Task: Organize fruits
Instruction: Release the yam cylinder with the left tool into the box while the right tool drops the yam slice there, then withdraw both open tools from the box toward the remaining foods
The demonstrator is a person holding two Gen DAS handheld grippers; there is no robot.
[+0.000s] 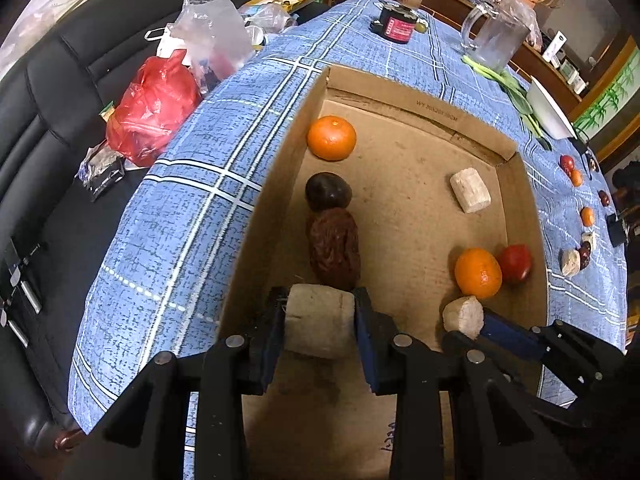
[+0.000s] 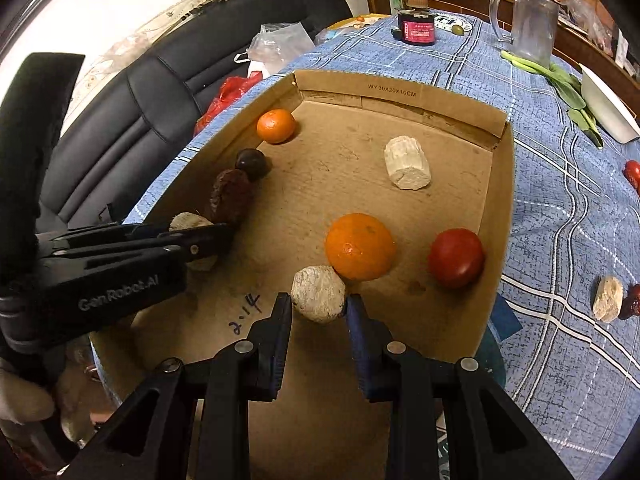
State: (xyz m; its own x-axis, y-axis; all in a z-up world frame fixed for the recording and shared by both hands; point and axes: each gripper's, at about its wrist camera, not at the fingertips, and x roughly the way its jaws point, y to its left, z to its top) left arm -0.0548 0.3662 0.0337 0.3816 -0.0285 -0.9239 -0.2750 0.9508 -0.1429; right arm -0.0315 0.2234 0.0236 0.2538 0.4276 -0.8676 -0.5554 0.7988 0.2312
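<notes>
An open cardboard box point(image 1: 404, 94) point(image 2: 496, 216) lies on the blue checked tablecloth. Inside, my left gripper point(image 1: 320, 316) is shut on a pale beige chunk point(image 1: 318, 320), just in front of a wrinkled brown date point(image 1: 334, 248) and a dark round fruit point(image 1: 328, 191) along the left wall. My right gripper point(image 2: 319, 300) is shut on a second pale chunk point(image 2: 318, 294), close to an orange point(image 2: 360, 246) and a red fruit point(image 2: 456, 258). Another orange point(image 1: 331, 138) and a third pale chunk point(image 1: 470, 190) lie farther back.
More small fruits and a pale chunk point(image 2: 608, 304) lie on the cloth to the right of the box. A dark jar point(image 1: 398, 24), a glass mug point(image 1: 496, 32), greens and a white dish point(image 2: 608, 106) stand at the back. Plastic bags point(image 1: 154, 108) rest on a black sofa at left.
</notes>
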